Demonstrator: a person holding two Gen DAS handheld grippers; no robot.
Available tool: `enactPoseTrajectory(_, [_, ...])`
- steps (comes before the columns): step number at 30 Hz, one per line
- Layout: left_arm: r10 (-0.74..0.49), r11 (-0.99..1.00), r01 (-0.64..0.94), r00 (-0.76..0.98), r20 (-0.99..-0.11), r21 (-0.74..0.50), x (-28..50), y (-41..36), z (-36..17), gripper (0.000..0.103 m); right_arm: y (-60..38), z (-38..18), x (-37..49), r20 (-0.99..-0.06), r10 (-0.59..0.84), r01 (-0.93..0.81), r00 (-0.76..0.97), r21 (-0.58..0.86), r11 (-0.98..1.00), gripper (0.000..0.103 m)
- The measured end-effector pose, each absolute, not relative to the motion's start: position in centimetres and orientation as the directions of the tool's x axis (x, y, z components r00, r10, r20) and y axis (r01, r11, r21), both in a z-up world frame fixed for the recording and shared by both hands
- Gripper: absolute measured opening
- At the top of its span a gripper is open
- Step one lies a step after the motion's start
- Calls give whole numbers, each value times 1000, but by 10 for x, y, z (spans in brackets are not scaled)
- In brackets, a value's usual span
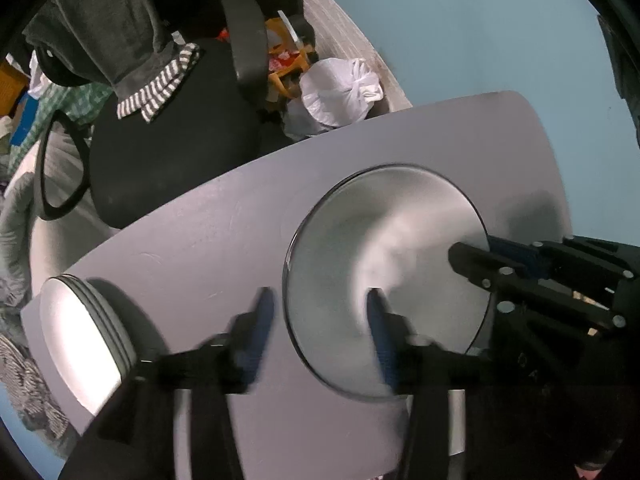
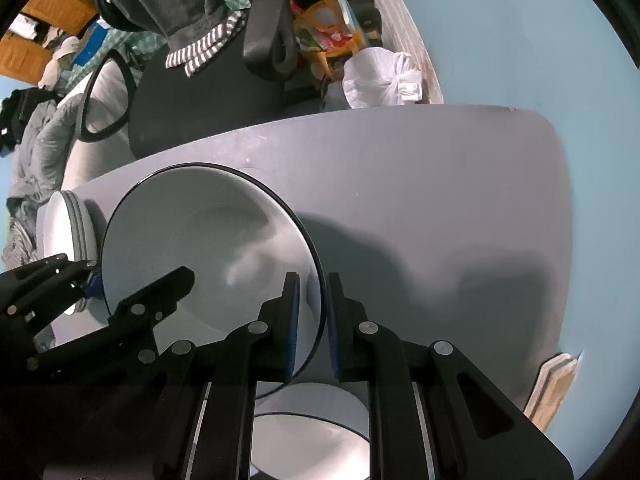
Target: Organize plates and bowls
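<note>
The right tongs (image 2: 309,320) pinch the plate's (image 2: 200,240) rim at its 4 o'clock edge, holding it above the bench (image 2: 440,168). The left tongs (image 1: 320,316) stand wide, straddling the 8 o'clock rim without gripping. The step looks like a one-handed carry; next, lower it onto the other plate (image 2: 304,436) below.

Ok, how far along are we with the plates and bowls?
Done: a stack of white dishes sits near the table edge. In hand: the right tongs are shut on the rim of the dark-rimmed plate; the left tongs straddle its opposite rim, open. Left: that plate still needs placing, and another dish shows below the right tongs.
</note>
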State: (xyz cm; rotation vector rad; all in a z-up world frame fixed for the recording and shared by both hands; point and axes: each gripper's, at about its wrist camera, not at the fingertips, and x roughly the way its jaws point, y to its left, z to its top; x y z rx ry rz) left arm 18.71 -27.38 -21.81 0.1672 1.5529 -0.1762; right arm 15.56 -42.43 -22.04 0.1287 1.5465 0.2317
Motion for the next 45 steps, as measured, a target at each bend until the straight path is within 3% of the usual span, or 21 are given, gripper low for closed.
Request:
enactPoseTrajectory(12, [-11, 982, 191, 8, -1000, -10, 172, -259, -213, 51, -424, -204, 146, -971, 232, -73, 54, 228, 971, 15])
enactPoseTrajectory(16, [-20, 984, 177, 39, -999, -13, 164, -253, -201, 55, -426, -192, 139, -971, 222, -72, 87, 216, 974, 30])
enactPoseTrajectory(18, [-35, 985, 170, 64, -997, -23, 160, -249, -192, 64, -426, -187, 137, -971, 218, -76, 102, 211, 975, 31])
enactPoseTrajectory(22, [-44, 986, 165, 108, -993, -26, 151, -243, -176, 64, -427, -175, 131, -969, 214, -74, 126, 206, 976, 47])
enactPoseTrajectory(25, [-60, 988, 149, 140, -988, -39, 146, -238, -164, 64, -426, -167, 125, -966, 216, -75, 143, 207, 975, 50])
enactPoseTrajectory(28, [-88, 989, 130, 161, -983, -67, 141, -232, -153, 70, -424, -158, 121, -964, 211, -72, 162, 202, 977, 60])
enactPoseTrajectory(33, [-89, 988, 141, 214, -973, -59, 130, -230, -133, 75, -421, -145, 114, -960, 206, -72, 188, 195, 978, 62])
enactPoseTrajectory(36, [-97, 985, 164, 230, -968, -60, 123, -232, -124, 78, -419, -137, 110, -958, 197, -72, 207, 186, 980, 68])
enactPoseTrajectory(45, [-122, 979, 193, 264, -957, -71, 107, -227, -104, 78, -414, -109, 92, -946, 191, -72, 264, 178, 981, 69])
